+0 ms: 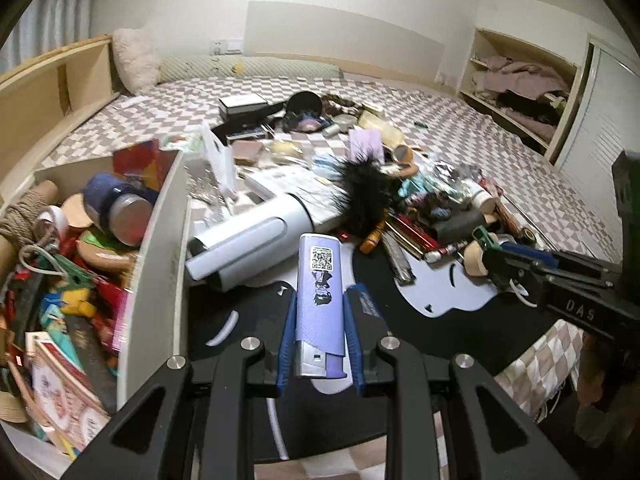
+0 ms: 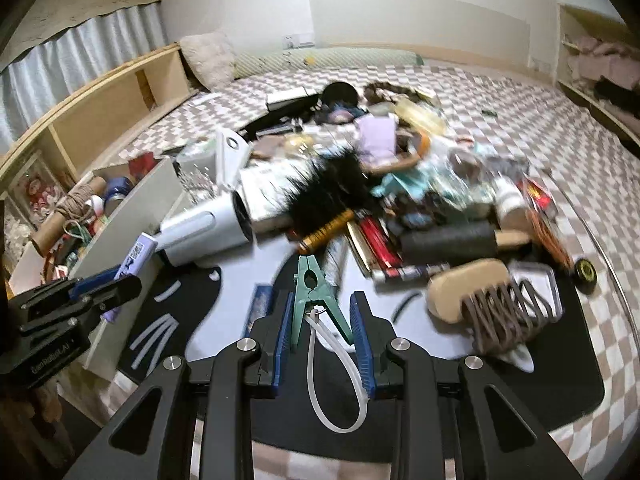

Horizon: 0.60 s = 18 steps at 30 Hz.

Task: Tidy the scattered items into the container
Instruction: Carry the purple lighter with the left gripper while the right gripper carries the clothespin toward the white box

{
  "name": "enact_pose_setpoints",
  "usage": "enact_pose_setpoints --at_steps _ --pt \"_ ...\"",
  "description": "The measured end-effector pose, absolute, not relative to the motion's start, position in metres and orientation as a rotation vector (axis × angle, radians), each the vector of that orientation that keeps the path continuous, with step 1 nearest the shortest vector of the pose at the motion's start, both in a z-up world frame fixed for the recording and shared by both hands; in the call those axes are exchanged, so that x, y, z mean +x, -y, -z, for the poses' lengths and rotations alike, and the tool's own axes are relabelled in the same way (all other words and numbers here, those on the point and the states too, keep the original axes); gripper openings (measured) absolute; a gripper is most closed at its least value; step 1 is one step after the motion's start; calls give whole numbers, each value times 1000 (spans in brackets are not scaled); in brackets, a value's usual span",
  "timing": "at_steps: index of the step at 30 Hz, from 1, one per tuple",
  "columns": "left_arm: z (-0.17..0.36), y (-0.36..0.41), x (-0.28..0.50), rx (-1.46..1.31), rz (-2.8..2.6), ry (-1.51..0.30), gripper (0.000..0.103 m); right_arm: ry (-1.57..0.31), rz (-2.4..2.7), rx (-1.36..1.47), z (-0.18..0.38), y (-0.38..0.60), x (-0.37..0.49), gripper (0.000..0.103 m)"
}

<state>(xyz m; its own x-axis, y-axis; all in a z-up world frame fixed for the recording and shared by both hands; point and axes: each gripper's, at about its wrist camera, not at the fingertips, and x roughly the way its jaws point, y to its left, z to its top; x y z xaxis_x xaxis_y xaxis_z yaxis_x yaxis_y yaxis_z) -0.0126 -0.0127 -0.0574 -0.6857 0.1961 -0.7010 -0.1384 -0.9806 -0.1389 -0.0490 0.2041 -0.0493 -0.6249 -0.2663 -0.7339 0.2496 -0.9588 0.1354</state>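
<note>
1. Checked bedspread (image 1: pixel 460 120) as the base of it all, with a black-and-white mat (image 1: pixel 452 296) at the near edge and a wide heap of loose items across the middle.
2. Open white container (image 1: pixel 160 248) at the left of the heap, already crowded (rope spool, blue tub, books), wall standing between the grippers and its inside.
3. Carrying step apparently in hand: both picks made, drop into the container not yet done.
4. Left gripper (image 1: pixel 320 320) clamped nearly shut on a lilac lighter (image 1: pixel 320 276), held upright above the mat, just right of the container wall.
5. Right gripper (image 2: pixel 322 320) partly closed on a green clothes peg (image 2: pixel 310 292), its white cord loop (image 2: pixel 336 392) dangling below.
6. Next move, by judgement: over the wall, then release; loop may snag on the rim.
7. In the way or waiting: white cylindrical device (image 1: pixel 256 240) against the wall, black feathery tuft (image 1: pixel 364 192), wooden comb (image 2: pixel 480 300).
</note>
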Motion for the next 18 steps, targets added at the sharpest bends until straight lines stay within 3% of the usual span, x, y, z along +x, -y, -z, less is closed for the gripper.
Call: enact_pose_setpoints --at_steps 18 --pt "38 81 -11 -1106 -2926 201 23 -16 2492 977 1 -108 -83 29"
